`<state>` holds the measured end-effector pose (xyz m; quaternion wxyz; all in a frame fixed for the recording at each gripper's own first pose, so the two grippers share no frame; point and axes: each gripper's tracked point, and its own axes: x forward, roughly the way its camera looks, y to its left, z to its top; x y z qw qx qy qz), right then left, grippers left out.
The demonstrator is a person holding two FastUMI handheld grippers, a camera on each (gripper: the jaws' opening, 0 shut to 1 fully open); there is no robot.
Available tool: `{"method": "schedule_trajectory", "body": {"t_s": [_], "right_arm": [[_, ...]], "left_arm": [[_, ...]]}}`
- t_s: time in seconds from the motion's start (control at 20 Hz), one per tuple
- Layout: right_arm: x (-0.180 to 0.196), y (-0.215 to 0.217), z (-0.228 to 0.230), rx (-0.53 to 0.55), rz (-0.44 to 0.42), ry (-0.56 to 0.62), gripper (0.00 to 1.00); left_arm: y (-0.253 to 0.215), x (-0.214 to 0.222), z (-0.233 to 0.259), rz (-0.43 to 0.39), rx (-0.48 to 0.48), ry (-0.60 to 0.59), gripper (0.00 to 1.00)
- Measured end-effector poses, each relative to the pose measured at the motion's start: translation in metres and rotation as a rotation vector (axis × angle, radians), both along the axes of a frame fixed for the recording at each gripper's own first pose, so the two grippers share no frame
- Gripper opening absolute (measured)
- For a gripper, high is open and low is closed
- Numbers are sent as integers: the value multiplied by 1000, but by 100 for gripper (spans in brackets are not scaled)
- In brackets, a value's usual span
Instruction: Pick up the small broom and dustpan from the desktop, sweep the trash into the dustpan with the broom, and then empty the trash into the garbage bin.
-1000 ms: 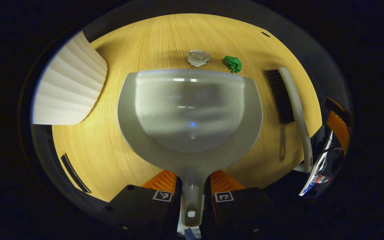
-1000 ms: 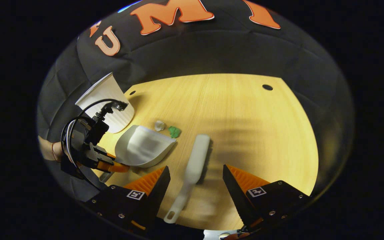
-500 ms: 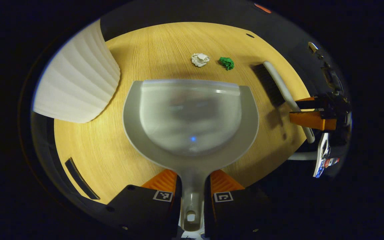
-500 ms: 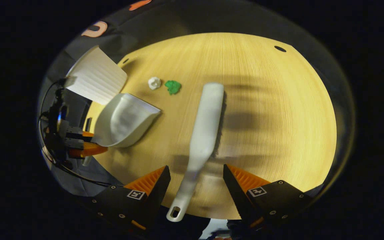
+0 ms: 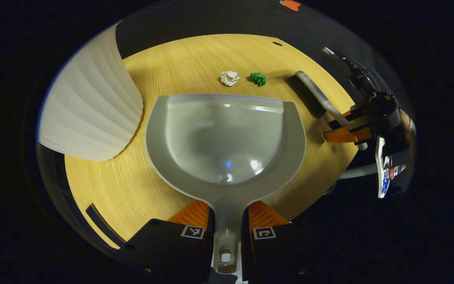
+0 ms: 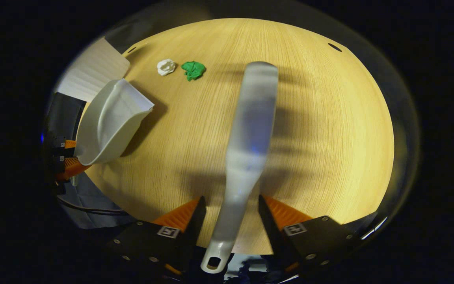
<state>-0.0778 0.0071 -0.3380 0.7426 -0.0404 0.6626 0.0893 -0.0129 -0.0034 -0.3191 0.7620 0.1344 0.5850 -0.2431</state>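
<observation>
The left tool (image 5: 227, 221) clamps the grey dustpan (image 5: 225, 138) by its handle above the worktop (image 5: 132, 185). The right tool (image 6: 229, 215) stands narrowly apart around the broom (image 6: 250, 130) handle, not yet pressing. White (image 5: 229, 77) and green paper wads (image 5: 257, 78) lie at 12 o'clock; the white ribbed bin (image 5: 89, 106) at 10.

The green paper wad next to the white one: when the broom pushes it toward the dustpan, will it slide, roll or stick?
The green wad is loosely crumpled and small, so probably very light; it should tumble rather than slide cleanly. The desktop looks smooth, so sticking seems unlikely. It may skip past the dustpan lip if struck hard.
</observation>
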Motion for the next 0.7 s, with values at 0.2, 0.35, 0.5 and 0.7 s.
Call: {"method": "schedule_trajectory", "body": {"t_s": [0.2,0.35,0.5,0.7], "right_arm": [[13,-14,7,-57,13,-48,24],[35,-6,31,-15,-18,-120,21],[68,-14,54,-55,22,-205,20],[124,-23,55,-148,115,-258,20]], "left_arm": [[5,-2,5,-71,-2,-9,30],[5,3,6,-160,1,-15,30],[7,11,9,-284,20,-45,30],[11,25,2,-358,32,-16,30]]}}
